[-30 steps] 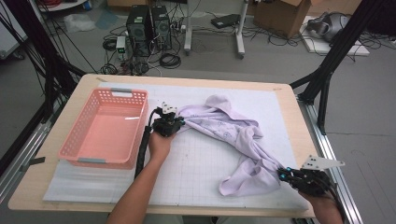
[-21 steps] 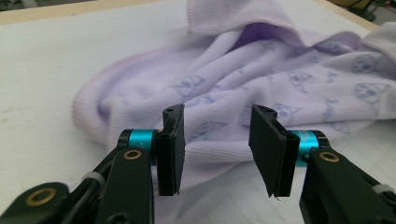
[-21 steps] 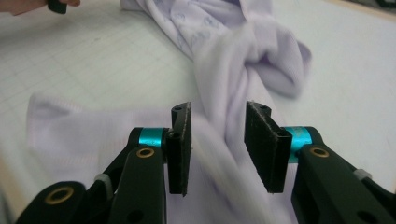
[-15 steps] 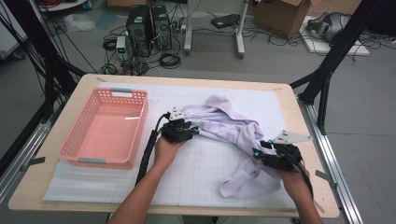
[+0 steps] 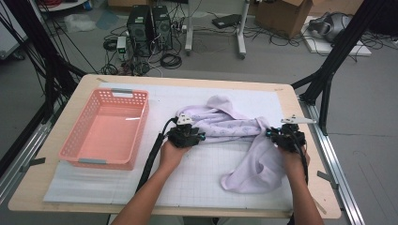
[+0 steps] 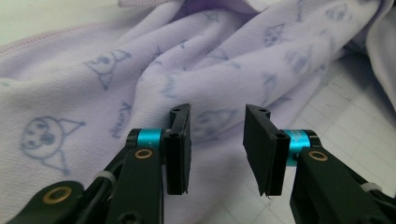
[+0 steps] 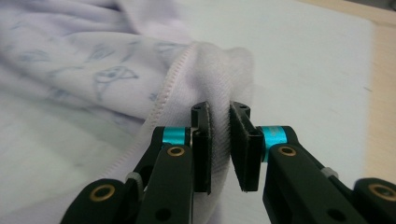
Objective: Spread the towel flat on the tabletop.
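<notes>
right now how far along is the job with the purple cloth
Early on. Done: the purple cloth is pulled across the mat, though it lies bunched and unfolded. In hand: the right hand-held gripper has just been closing and pinches a hemmed fold; the left hand-held gripper stands open over the cloth, gripping nothing. Left: a left grip, probably spreading or folding, and perhaps the pink basket, which holds nothing.

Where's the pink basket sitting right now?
In the high view, the pink basket stands at the table's left, beside the left gripper and apart from the lilac garment.
</notes>
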`<state>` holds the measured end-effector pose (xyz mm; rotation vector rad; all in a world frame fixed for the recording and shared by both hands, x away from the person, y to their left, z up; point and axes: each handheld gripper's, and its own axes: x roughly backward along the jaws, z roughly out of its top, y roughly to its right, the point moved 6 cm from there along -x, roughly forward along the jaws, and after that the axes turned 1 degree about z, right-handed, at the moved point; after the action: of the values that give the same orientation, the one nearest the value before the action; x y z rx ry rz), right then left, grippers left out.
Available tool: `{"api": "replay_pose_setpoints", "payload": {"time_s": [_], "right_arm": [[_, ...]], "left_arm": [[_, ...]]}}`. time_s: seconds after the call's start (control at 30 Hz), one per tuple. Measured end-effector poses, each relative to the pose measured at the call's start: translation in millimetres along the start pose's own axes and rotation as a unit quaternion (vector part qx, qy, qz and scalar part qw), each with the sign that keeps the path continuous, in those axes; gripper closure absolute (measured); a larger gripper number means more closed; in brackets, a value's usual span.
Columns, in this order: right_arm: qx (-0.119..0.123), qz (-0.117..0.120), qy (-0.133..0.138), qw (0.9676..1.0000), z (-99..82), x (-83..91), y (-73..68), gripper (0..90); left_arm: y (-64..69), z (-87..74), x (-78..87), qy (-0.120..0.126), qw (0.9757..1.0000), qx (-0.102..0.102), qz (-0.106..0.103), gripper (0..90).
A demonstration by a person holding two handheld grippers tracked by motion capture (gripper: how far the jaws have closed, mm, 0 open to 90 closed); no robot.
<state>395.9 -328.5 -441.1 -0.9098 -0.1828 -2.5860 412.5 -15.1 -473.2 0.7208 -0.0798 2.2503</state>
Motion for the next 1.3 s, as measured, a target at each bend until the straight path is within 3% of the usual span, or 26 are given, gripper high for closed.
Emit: {"api": "replay_pose_setpoints", "payload": {"time_s": [0.1, 0.17, 0.23, 0.33, 0.4, 0.47, 0.53, 0.6, 0.63, 0.67, 0.8, 0.87, 0.9, 0.97, 1.0, 1.03, 1.07, 1.17, 1.23, 1.3], "right_arm": [[-0.035, -0.038, -0.002, 0.9987, -5.2, 4.0, 17.7, 70.3], [-0.032, -0.044, 0.008, 0.9985, -5.1, 9.8, 19.7, 67.6], [-0.026, -0.041, 0.020, 0.9986, -3.9, 16.6, 16.4, 66.2], [-0.017, -0.022, 0.044, 0.9986, -0.7, 27.5, 4.0, 63.8], [-0.004, -0.003, 0.048, 0.9988, -0.5, 30.9, -8.6, 62.4], [0.014, 0.012, 0.039, 0.9991, -3.0, 29.6, -20.9, 61.3], [0.027, 0.028, 0.024, 0.9989, -6.7, 23.5, -31.9, 58.6], [0.037, 0.032, 0.006, 0.9988, -10.3, 14.2, -39.7, 55.8], [0.037, 0.032, 0.006, 0.9988, -10.3, 14.2, -39.7, 55.8], [0.050, 0.029, -0.018, 0.9981, -14.5, 2.2, -47.2, 51.9], [0.074, 0.001, -0.058, 0.9956, -21.2, -11.1, -55.2, 51.1], [0.082, 0.003, -0.063, 0.9946, -22.2, -15.2, -61.9, 51.0], [0.086, 0.006, -0.067, 0.9940, -22.5, -16.9, -66.1, 51.2], [0.089, 0.016, -0.072, 0.9933, -22.0, -18.9, -77.1, 52.5], [0.096, 0.025, -0.073, 0.9924, -20.9, -19.6, -84.7, 53.3], [0.096, 0.025, -0.073, 0.9924, -20.9, -19.6, -84.7, 53.3], [0.107, 0.043, -0.076, 0.9905, -20.0, -20.3, -99.3, 56.2], [0.117, 0.071, -0.062, 0.9886, -16.0, -18.9, -118.9, 56.2], [0.128, 0.067, -0.053, 0.9881, -12.3, -19.0, -127.7, 56.2], [0.134, 0.050, -0.072, 0.9871, -14.4, -26.7, -128.7, 57.0]], "left_arm": [[6.7, -0.5, -3.2, -0.005, 1.0000, -0.005, -0.006, 61.5], [14.1, -1.2, -5.7, -0.013, 0.9997, -0.017, -0.016, 58.6], [22.3, -2.3, -9.9, -0.023, 0.9988, -0.039, -0.016, 53.7], [29.7, -4.8, -19.9, -0.042, 0.9969, -0.067, 0.001, 45.4], [32.5, -6.9, -26.6, -0.054, 0.9951, -0.081, 0.016, 44.6], [34.2, -6.2, -27.9, -0.056, 0.9927, -0.102, 0.030, 48.6], [35.0, -5.6, -27.9, -0.056, 0.9924, -0.105, 0.031, 53.9], [34.7, -5.1, -27.2, -0.056, 0.9921, -0.108, 0.032, 70.7], [32.9, -4.8, -25.3, -0.058, 0.9910, -0.113, 0.041, 70.7], [27.8, -4.5, -22.7, -0.059, 0.9940, -0.087, 0.028, 80.6], [7.5, -2.9, -4.6, -0.048, 0.9969, -0.053, 0.034, 81.4], [-3.1, 1.0, 7.1, -0.031, 0.9976, -0.044, 0.044, 81.5], [-3.1, 1.0, 7.1, -0.031, 0.9976, -0.044, 0.044, 81.5], [-13.1, 5.9, 19.1, -0.017, 0.9968, -0.045, 0.063, 81.6], [-24.7, 11.4, 31.4, 0.001, 0.9958, -0.037, 0.084, 81.6], [-24.7, 11.4, 31.4, 0.001, 0.9958, -0.037, 0.084, 81.7], [-30.6, 14.5, 37.0, 0.014, 0.9950, -0.028, 0.095, 81.8], [-53.2, 24.8, 59.3, 0.058, 0.9901, 0.007, 0.127, 81.8], [-57.1, 25.2, 61.1, 0.054, 0.9905, 0.010, 0.126, 81.8], [-56.5, 23.7, 58.0, 0.048, 0.9912, 0.010, 0.123, 81.7]]}}
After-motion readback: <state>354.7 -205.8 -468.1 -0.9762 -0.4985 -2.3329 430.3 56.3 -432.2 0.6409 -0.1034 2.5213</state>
